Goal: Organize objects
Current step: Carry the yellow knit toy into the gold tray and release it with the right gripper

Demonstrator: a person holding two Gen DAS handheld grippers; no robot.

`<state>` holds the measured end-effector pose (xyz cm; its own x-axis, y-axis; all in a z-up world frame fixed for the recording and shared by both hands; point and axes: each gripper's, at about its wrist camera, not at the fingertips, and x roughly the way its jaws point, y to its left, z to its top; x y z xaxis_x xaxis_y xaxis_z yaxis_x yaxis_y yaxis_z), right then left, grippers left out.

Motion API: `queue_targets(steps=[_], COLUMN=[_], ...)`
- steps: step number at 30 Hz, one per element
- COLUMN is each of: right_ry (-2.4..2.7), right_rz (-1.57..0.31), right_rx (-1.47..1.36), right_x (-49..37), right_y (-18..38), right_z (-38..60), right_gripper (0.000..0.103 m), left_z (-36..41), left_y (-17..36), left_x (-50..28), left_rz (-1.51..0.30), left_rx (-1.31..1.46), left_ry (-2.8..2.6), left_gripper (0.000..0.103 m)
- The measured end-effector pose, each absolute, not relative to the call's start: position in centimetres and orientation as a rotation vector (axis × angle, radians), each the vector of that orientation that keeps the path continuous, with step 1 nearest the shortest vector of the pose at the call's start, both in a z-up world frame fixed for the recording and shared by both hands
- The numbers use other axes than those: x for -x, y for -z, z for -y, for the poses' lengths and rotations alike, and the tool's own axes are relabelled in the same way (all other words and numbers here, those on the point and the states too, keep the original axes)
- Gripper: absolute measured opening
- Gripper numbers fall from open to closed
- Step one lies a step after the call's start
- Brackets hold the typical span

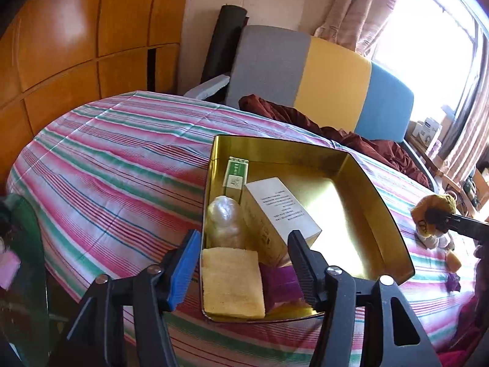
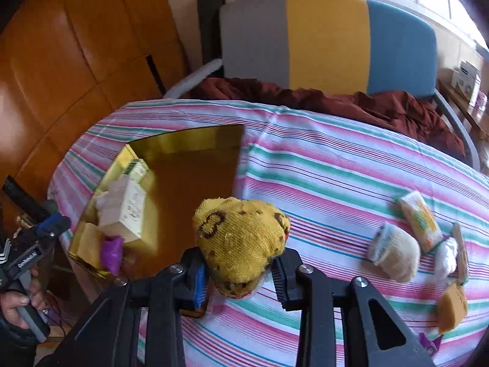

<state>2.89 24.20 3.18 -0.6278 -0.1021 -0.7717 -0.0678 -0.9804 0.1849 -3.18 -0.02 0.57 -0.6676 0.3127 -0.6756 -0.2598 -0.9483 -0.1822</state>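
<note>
Right gripper [image 2: 238,278] pinches the yellow plush toy [image 2: 241,238]; left gripper [image 1: 244,263] spread, empty

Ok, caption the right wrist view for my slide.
Right tool holding a yellow plush toy above the striped tablecloth, beside the gold tin.

Partly hidden, cropped or blurred

Print on the white carton [image 1: 276,211] too small to read; purple packet [image 1: 282,278] half covered by a black finger; small items [image 2: 418,232] near the bed's [image 2: 336,159] right edge blurred; hand [image 2: 18,302] cut off at left.
</note>
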Motion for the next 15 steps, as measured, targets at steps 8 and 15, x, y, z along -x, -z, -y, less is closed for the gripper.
queue_targets(steps=[8, 15], right_ry=[2.635, 2.474], right_rz=[0.161, 0.158], right_rx=[-1.440, -1.511], right_x=[1.1, 1.2], right_y=[0.4, 3.4], right_z=[-14.9, -11.7], right_gripper=[0.037, 0.061], left_z=[1.5, 1.6], left_y=[-0.1, 0.3], left_x=[3.1, 3.0], left_rz=[0.145, 0.140], left_rx=[1.102, 1.118], left_ry=[-2.613, -2.610], left_gripper=[0.064, 0.064])
